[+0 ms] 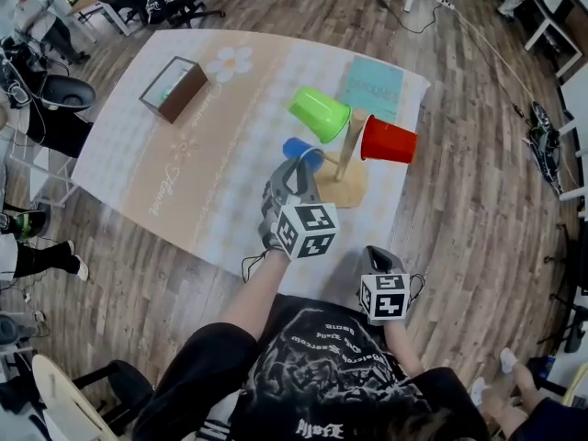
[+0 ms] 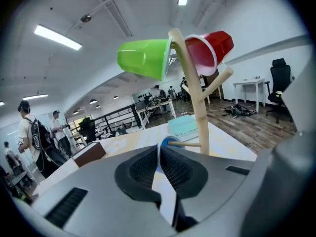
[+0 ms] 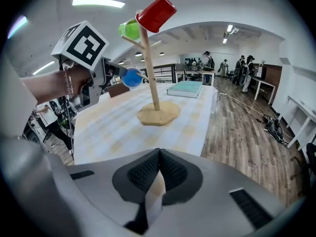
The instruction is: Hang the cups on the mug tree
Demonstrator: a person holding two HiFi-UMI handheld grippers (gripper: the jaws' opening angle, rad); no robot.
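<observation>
Left gripper (image 1: 296, 165) fingers pinch the blue plastic cup (image 1: 296, 147), mouth at the wooden mug tree's (image 1: 350, 150) low peg (image 2: 190, 144); right gripper (image 3: 159, 152) closed, empty.

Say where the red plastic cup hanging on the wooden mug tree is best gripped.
Grip the red plastic cup, I'd say, across its side wall near the closed base, approaching from the head view's right. Its mouth faces the wooden mug tree trunk, so only the base end sticks out free; the green plastic cup crowds the far side.
</observation>
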